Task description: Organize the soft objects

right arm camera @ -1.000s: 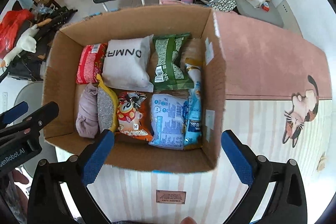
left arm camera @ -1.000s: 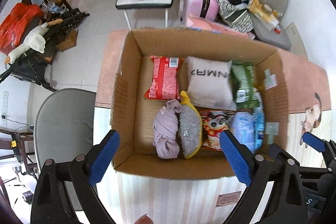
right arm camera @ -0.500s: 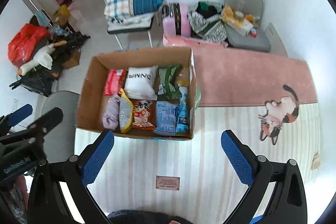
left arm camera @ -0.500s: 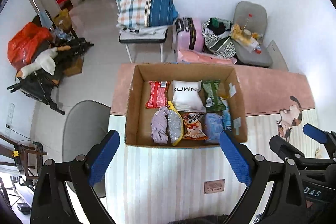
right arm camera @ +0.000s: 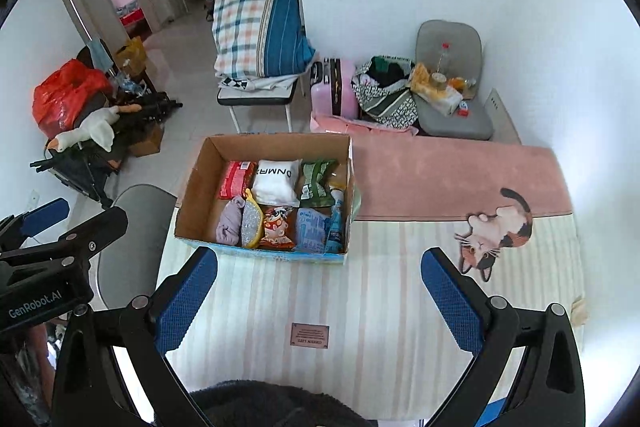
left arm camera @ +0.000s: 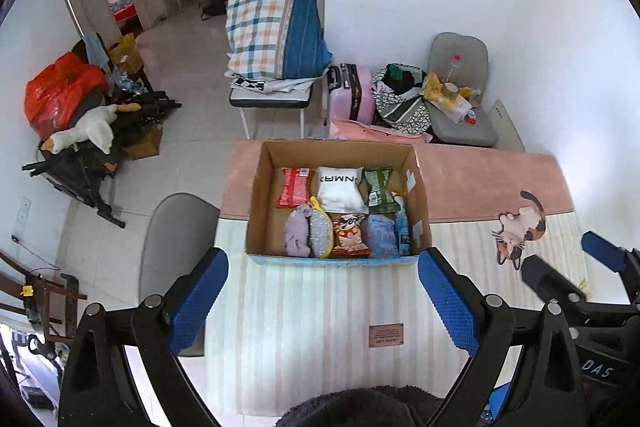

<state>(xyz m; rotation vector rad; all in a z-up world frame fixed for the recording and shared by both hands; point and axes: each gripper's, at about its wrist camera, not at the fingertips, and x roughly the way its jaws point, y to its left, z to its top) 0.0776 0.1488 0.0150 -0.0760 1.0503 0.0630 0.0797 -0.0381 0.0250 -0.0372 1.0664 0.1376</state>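
1. Nearest, the left hand-held gripper (left arm camera: 322,301) is hanging high over the striped mat with its blue fingers (left arm camera: 198,301) spread wide and nothing between them.
2. Beside it, the right hand-held gripper (right arm camera: 318,297) is likewise standing spread and empty; each is showing at the edge of the other's view.
3. Below both, the surface (right arm camera: 384,291), covered by a striped mat with a cat print, is lying bare of loose items as far as these views are showing.
4. Farther on, the cardboard box (left arm camera: 256,211) is sitting on the mat's far left part, holding the soft objects in two rows: a lilac cloth (left arm camera: 298,237), a yellow-edged sponge (left arm camera: 320,235), an orange snack bag (left arm camera: 350,237) and blue packs in front; a red packet (left arm camera: 295,187), a white pillow pack (left arm camera: 342,189) and a green bag (left arm camera: 378,185) behind.
5. Judging from this, the packing is looking finished and the closing step is in hand, with both grippers well apart from the box.
6. If anything is remaining, the next move is calling for a look around for a stray soft item, then a descent with the jaws kept wide.
7. Farthest, a chair piled with a plaid bundle (left arm camera: 276,31) is standing on the floor beyond.
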